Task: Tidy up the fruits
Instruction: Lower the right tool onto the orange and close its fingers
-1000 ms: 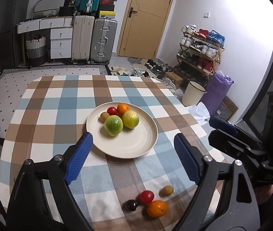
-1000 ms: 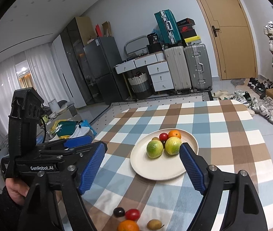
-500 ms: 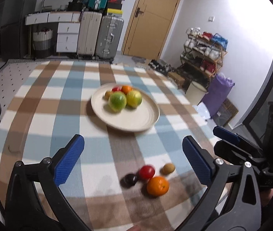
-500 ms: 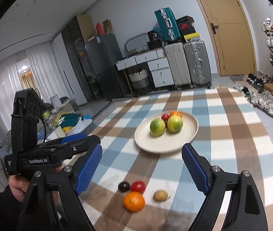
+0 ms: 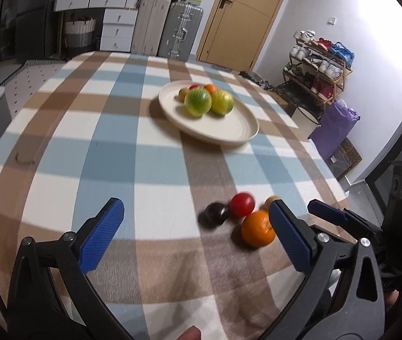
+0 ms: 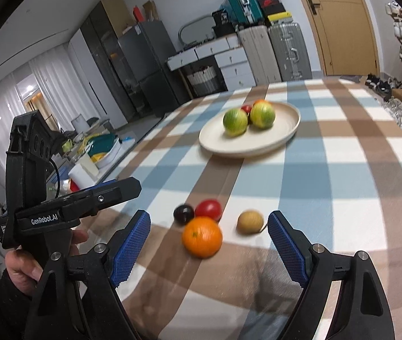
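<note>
The left gripper gapes wide and empty. The right gripper is equally wide, touching nothing; the orange lies between its fingers, plum and tomato at twelve o'clock, kiwi at one, plate well beyond.

Four loose fruits clustered near filled plate

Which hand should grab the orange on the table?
Probably the right. The right gripper is open with the orange sitting between its fingers. The left gripper is open too, but the orange lies off by its right finger, partly behind it.
</note>
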The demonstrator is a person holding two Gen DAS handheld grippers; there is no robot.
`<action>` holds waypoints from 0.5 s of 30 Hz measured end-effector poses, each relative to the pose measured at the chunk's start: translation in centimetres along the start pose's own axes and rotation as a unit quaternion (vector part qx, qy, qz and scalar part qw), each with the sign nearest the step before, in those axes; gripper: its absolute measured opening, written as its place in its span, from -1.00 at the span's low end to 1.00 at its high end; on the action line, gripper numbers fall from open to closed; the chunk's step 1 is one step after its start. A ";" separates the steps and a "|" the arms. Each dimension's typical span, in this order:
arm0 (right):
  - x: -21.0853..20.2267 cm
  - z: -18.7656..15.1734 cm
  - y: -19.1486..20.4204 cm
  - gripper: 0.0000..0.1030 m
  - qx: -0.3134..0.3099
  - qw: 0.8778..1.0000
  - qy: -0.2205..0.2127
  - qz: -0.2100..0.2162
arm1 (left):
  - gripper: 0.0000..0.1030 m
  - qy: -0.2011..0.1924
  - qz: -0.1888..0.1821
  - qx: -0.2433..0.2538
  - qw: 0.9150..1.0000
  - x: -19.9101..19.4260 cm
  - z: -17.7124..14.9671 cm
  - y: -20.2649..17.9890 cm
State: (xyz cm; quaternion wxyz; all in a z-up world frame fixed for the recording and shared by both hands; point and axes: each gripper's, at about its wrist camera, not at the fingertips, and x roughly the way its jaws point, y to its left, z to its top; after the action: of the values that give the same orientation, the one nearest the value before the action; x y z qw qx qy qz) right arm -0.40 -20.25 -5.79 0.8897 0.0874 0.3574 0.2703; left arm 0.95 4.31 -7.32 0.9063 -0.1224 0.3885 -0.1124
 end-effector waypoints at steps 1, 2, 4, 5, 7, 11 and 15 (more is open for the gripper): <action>0.3 -0.2 0.1 0.69 0.000 1.000 0.004 0.002 | 0.97 0.003 0.002 -0.002 1.000 0.2 -0.4 0.3; 0.5 -0.5 0.2 0.69 0.000 1.000 0.009 0.004 | 0.97 0.005 0.003 -0.005 1.000 0.3 -0.6 0.6; 1.1 -0.8 0.3 0.69 0.000 1.000 0.017 0.007 | 0.97 0.010 0.005 -0.011 1.000 0.5 -1.1 1.2; 1.4 -0.9 0.3 0.69 0.000 1.000 0.021 0.007 | 0.97 0.012 0.005 -0.016 1.000 0.6 -1.3 1.5; 1.9 -1.1 0.5 0.69 0.003 1.000 0.029 0.008 | 0.97 0.016 0.005 -0.024 1.000 0.6 -1.7 2.1; 2.7 -1.2 0.7 0.68 0.003 0.999 0.035 0.010 | 0.97 0.022 0.002 -0.033 0.999 0.9 -2.1 2.9; 3.7 -1.1 0.9 0.58 0.002 0.999 0.046 0.010 | 0.97 0.024 -0.001 -0.031 0.999 1.0 -2.2 2.8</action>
State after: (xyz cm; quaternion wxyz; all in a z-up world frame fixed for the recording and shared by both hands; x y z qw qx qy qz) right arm 0.67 -17.57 -8.48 0.8692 0.0803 0.3979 0.2822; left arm 0.36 6.40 -10.35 0.8925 -0.1485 0.4130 -0.1039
